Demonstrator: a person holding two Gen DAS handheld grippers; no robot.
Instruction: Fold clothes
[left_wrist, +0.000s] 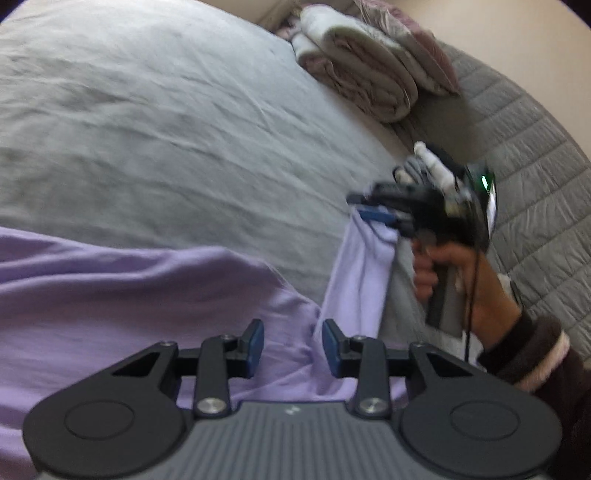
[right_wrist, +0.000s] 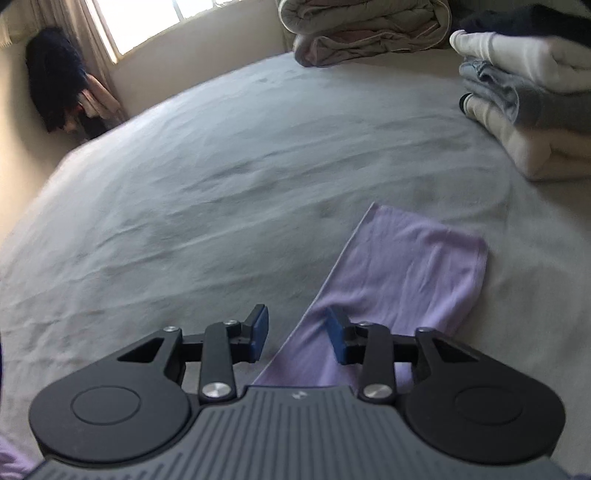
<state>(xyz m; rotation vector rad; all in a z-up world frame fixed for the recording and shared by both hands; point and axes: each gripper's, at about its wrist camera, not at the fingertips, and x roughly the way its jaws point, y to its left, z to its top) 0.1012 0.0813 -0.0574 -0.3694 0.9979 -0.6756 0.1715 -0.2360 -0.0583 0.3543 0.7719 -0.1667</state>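
The lilac garment (left_wrist: 110, 295) lay spread on the grey bedsheet (left_wrist: 166, 129), its sleeve (right_wrist: 399, 266) stretched out flat toward a pile of folded laundry (right_wrist: 528, 96). The left gripper (left_wrist: 293, 349) hovered over the cloth with its fingers spread. The right gripper (right_wrist: 298, 338) was likewise spread over the sleeve (though the blurred left view seemed to show cloth hanging at its tips).

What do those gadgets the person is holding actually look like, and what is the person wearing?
Each gripper, left and right, is black, with two round discs, silver screws, a ribbed grey centre plate and blue finger pads. Seen from the side, the right one has a pistol-style handle, a green light and a thin black cable. The hand on it is bare; its sleeve is dark brown with a pale pink stripe.
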